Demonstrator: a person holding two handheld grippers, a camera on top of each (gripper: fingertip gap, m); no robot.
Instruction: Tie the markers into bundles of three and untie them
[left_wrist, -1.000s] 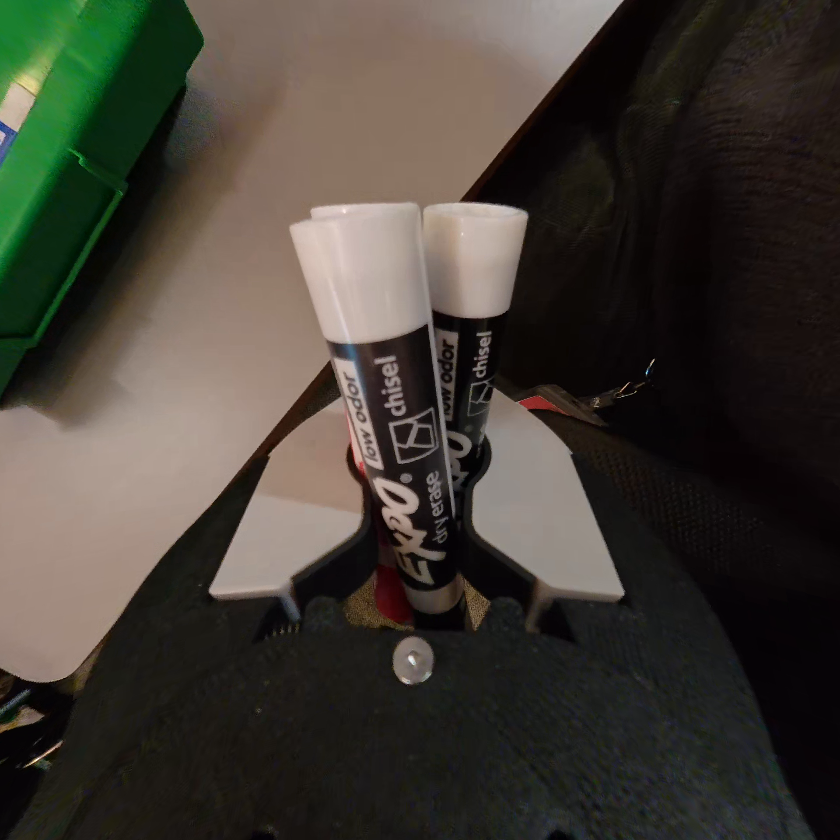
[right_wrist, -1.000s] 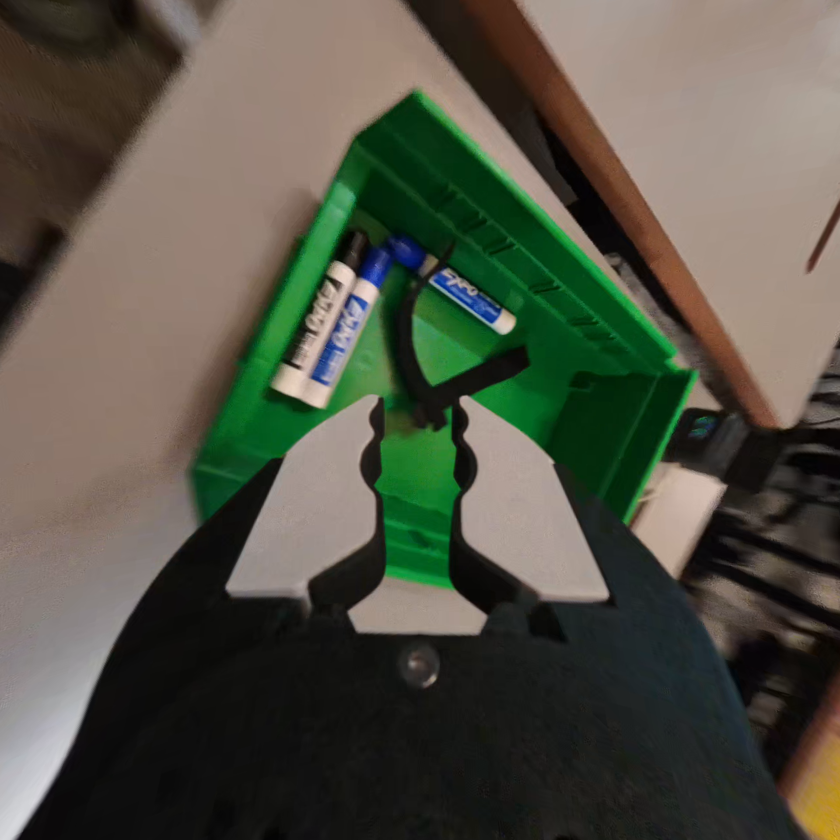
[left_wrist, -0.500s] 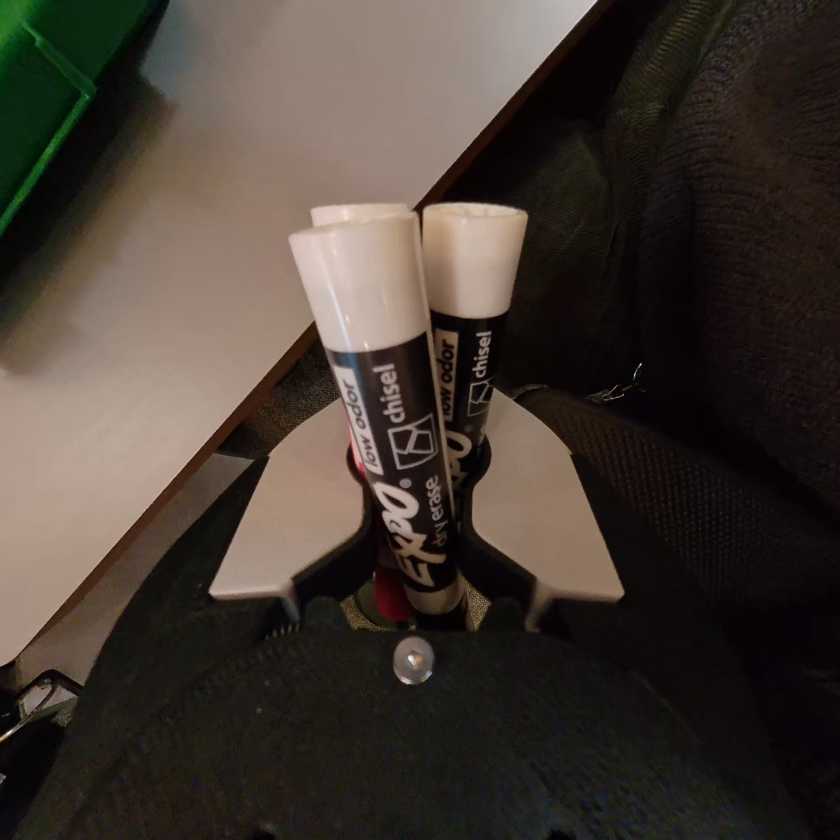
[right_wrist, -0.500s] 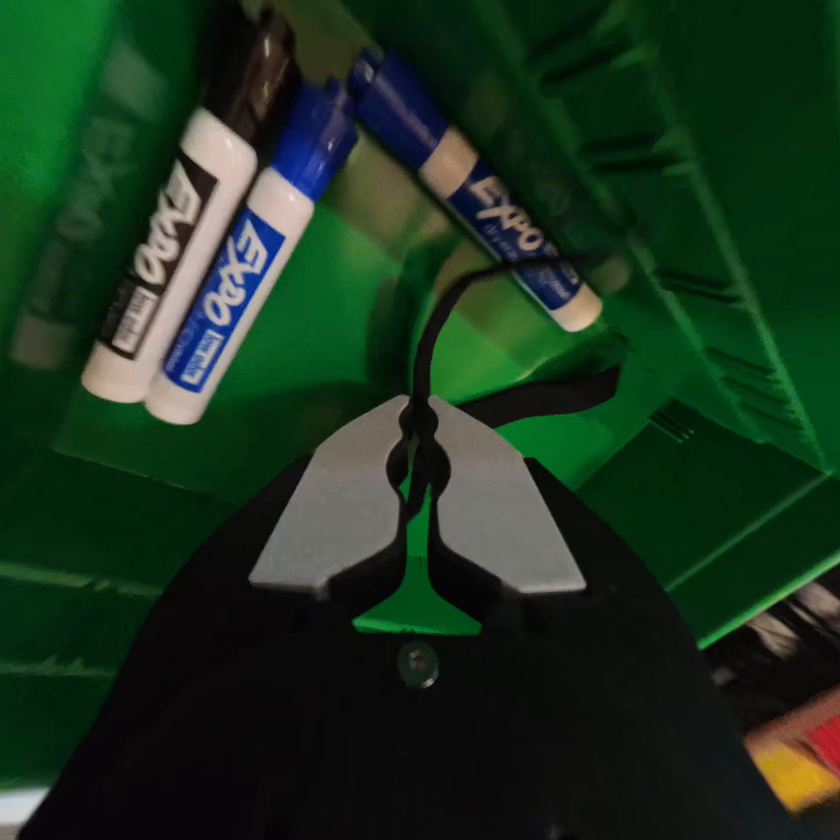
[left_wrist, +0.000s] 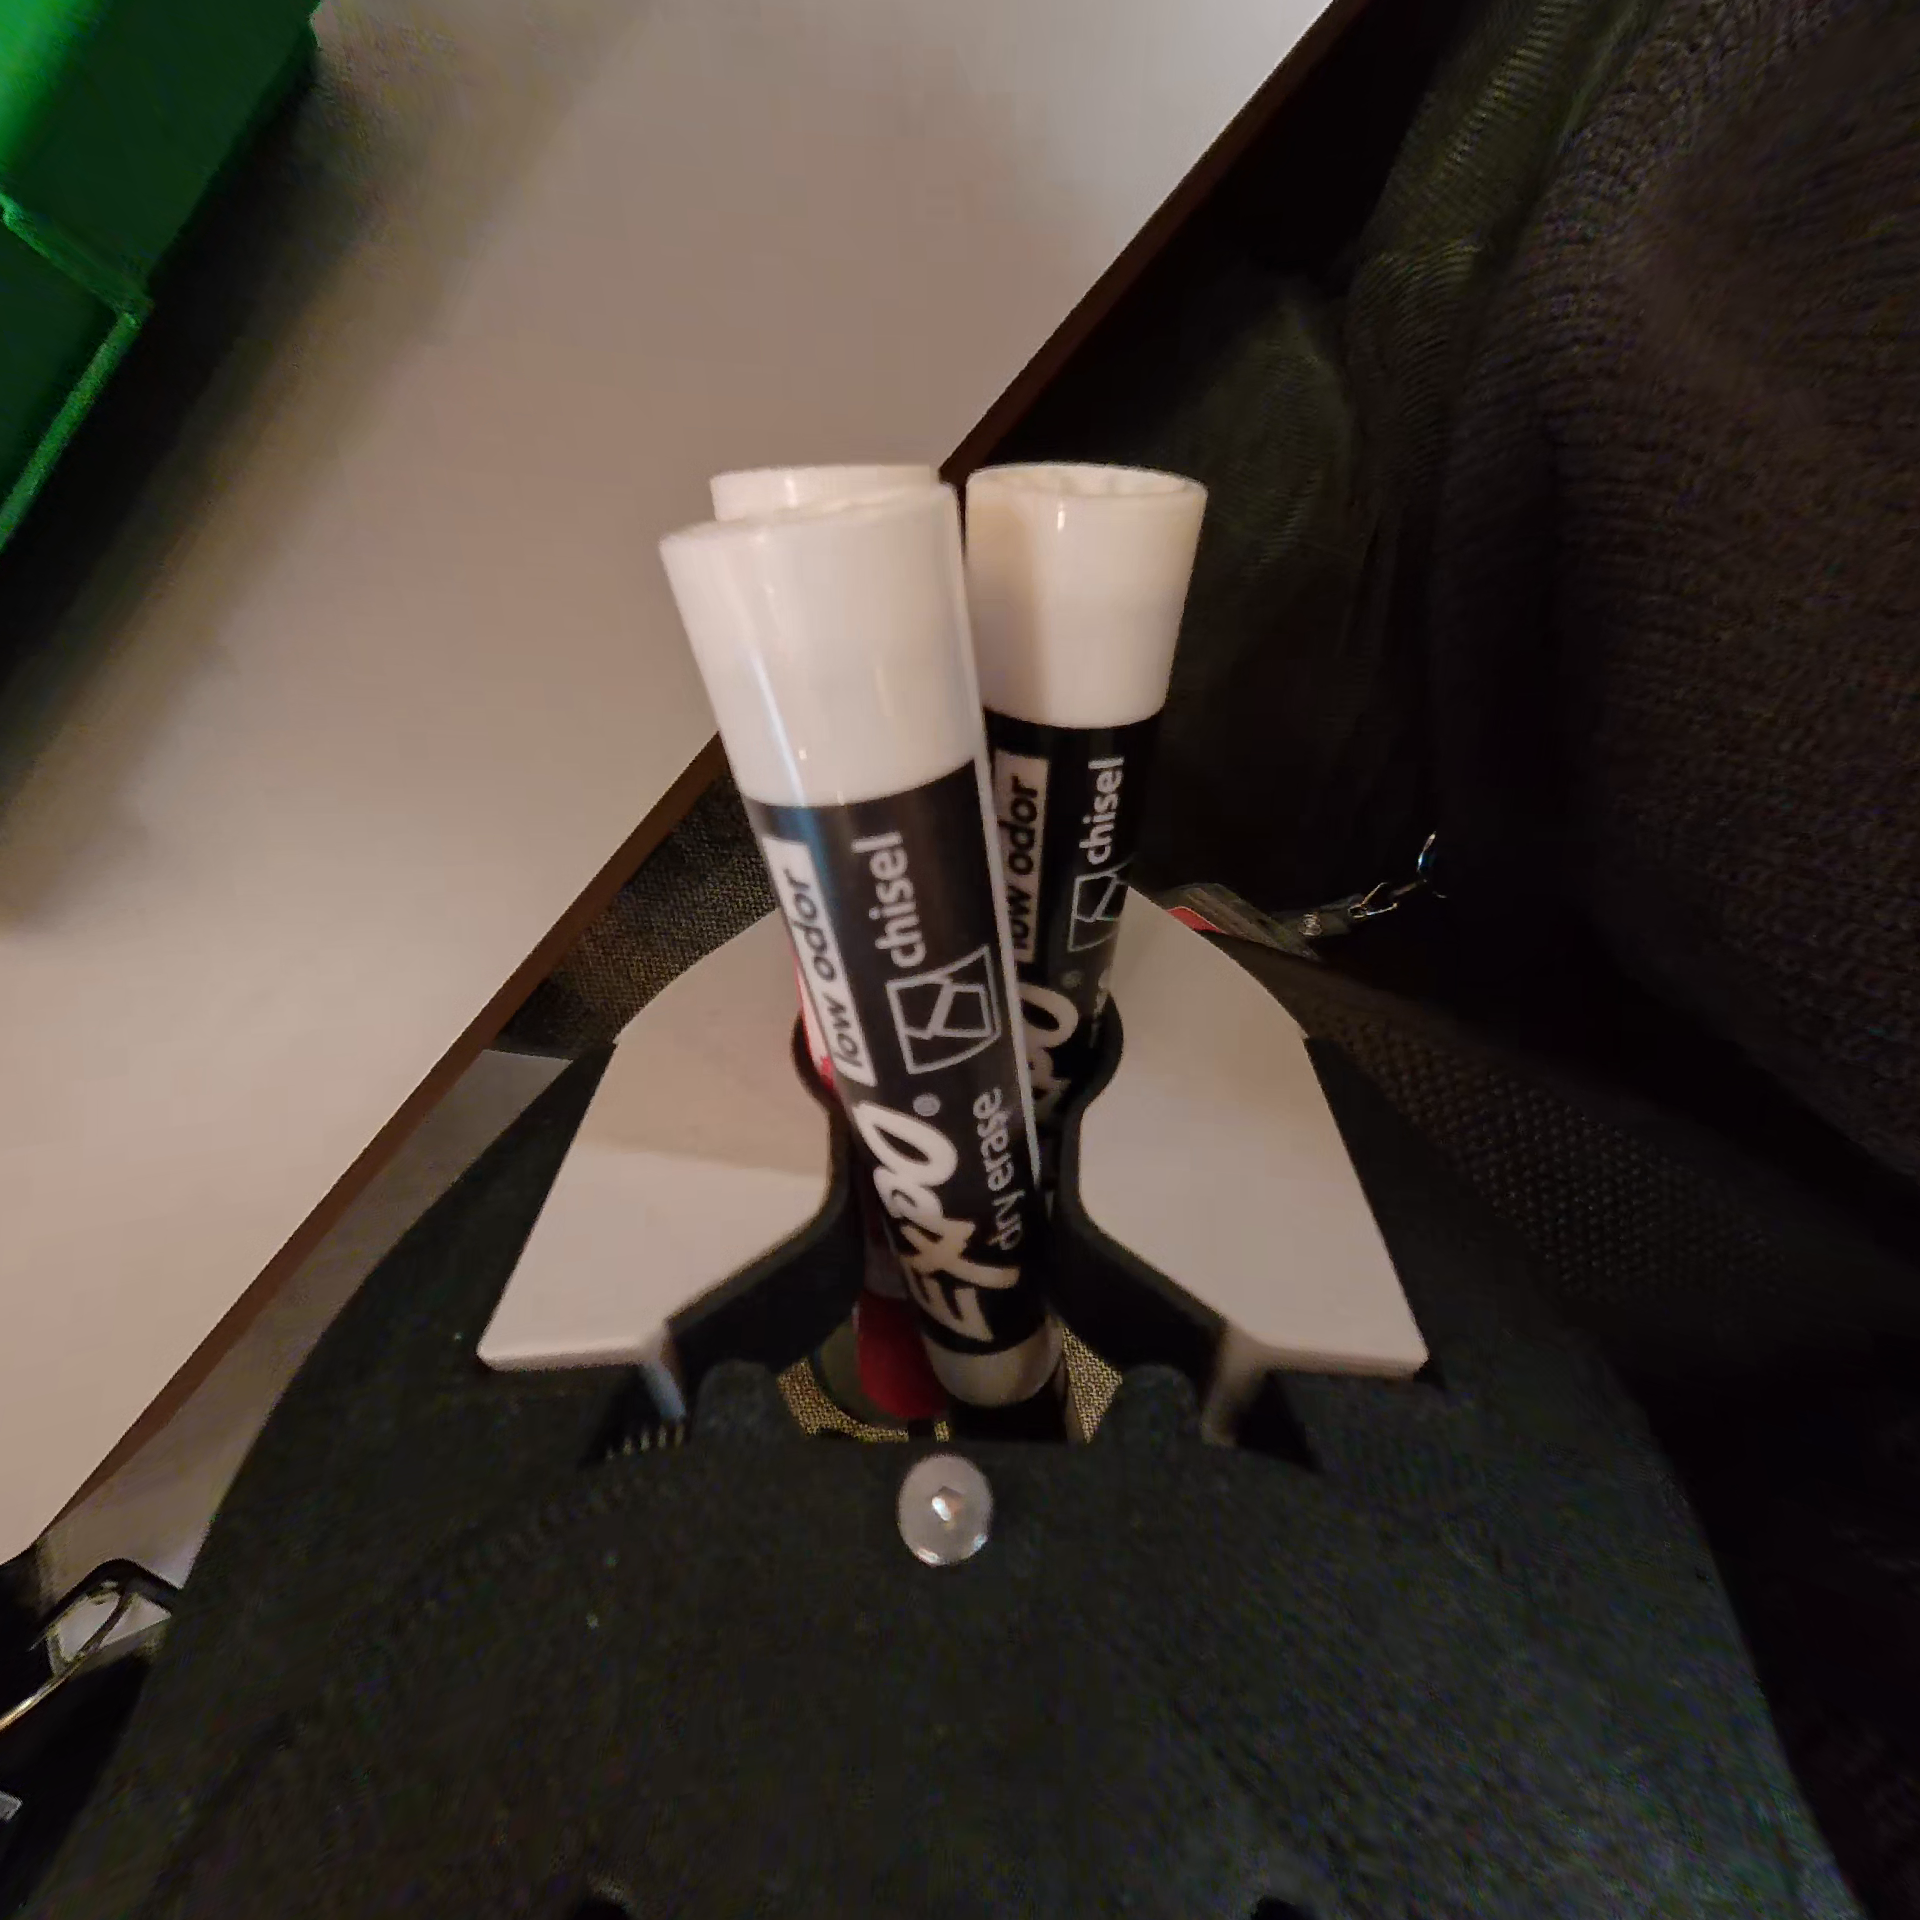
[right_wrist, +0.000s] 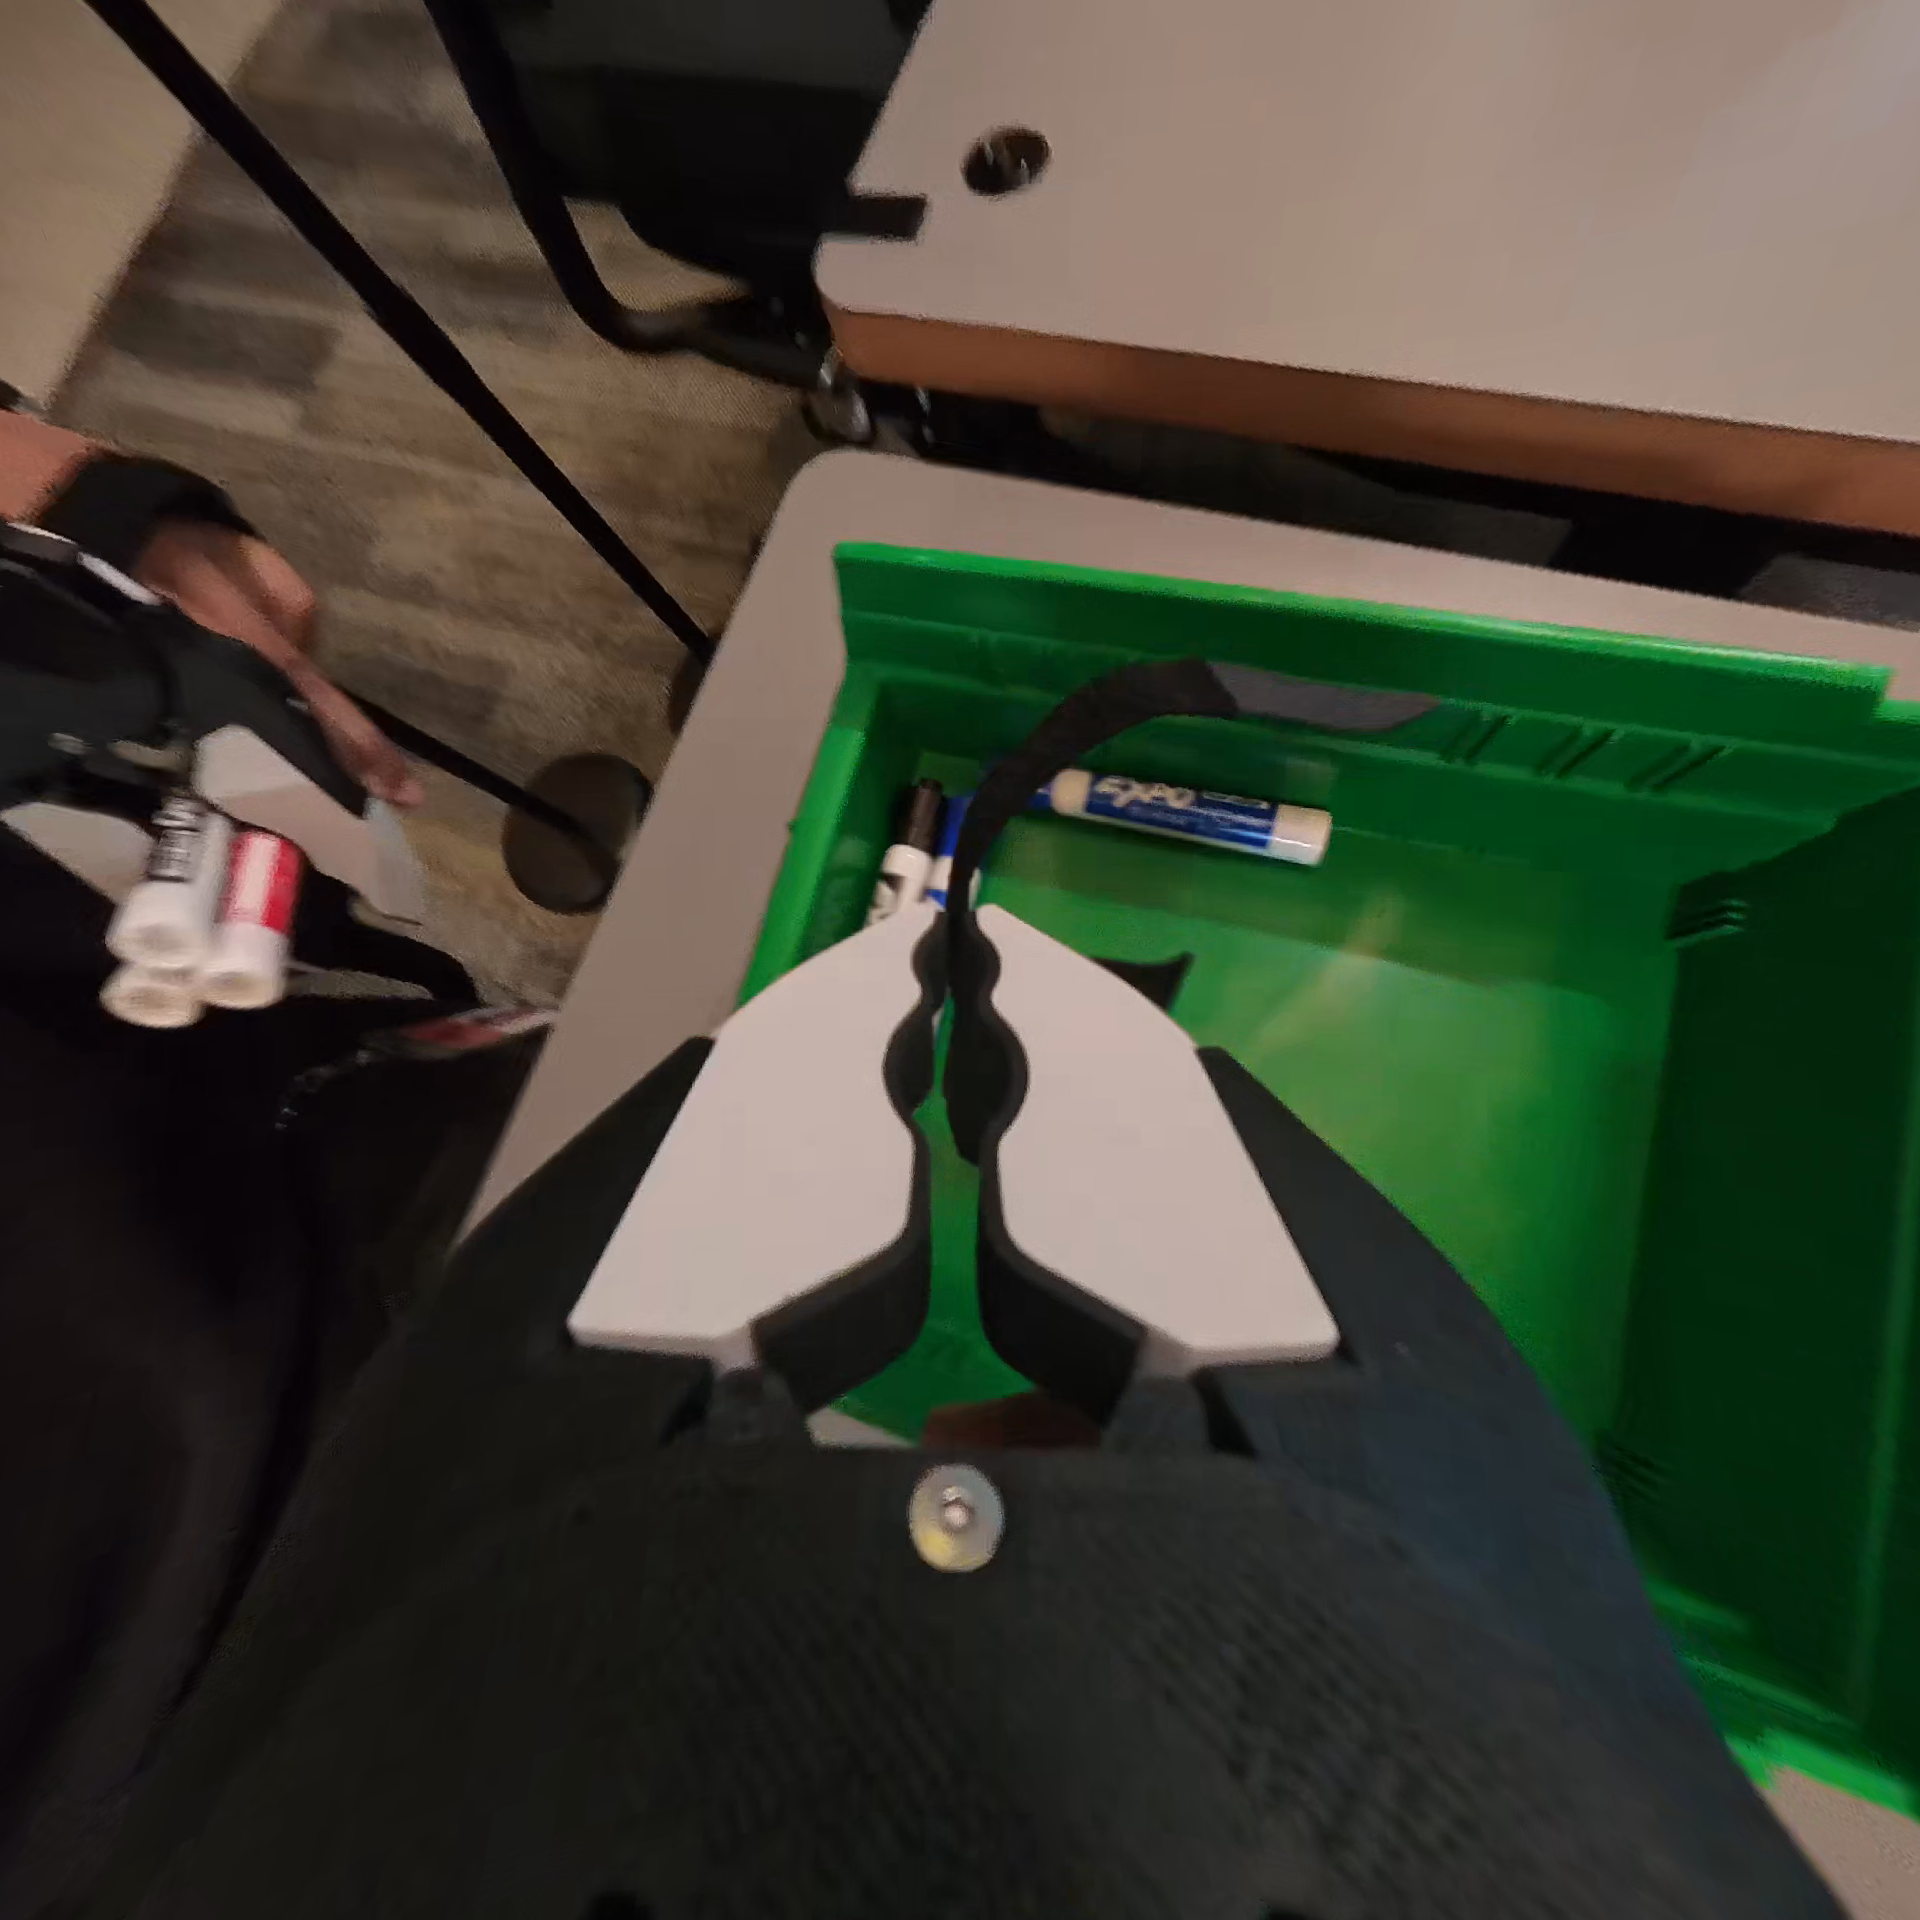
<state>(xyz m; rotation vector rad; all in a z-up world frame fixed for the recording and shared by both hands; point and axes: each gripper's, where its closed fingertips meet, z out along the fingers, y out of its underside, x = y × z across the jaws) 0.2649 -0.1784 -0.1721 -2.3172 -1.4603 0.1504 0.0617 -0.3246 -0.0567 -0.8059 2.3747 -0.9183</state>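
Observation:
My left gripper (left_wrist: 956, 1039) is shut on a bundle of three dry-erase markers (left_wrist: 883, 852), two with black labels and one red behind them, held over the edge of a pale table (left_wrist: 416, 520). My right gripper (right_wrist: 954, 925) is shut on a black strap (right_wrist: 1049, 748) and holds it above the green bin (right_wrist: 1351, 644). A blue marker (right_wrist: 1184, 816) lies along the bin's far wall. A black marker and another blue marker (right_wrist: 914, 842) lie at its left side, partly hidden by my fingers. The left gripper with its marker bundle (right_wrist: 197, 904) shows at the left of the right wrist view.
A corner of the green bin (left_wrist: 73, 260) shows at top left in the left wrist view. Dark clothing (left_wrist: 1610, 520) fills its right side. A second table (right_wrist: 1403, 208) stands beyond the bin. Carpet and black table legs (right_wrist: 416, 343) lie at left. A person's hand (right_wrist: 260, 613) holds the left gripper. Tip to tip, the grippers are about 30 centimetres apart.
My right gripper shut on the black strap inside the bin and has lifted it up and out. The left gripper kept its markers and drifted slightly along the table edge.

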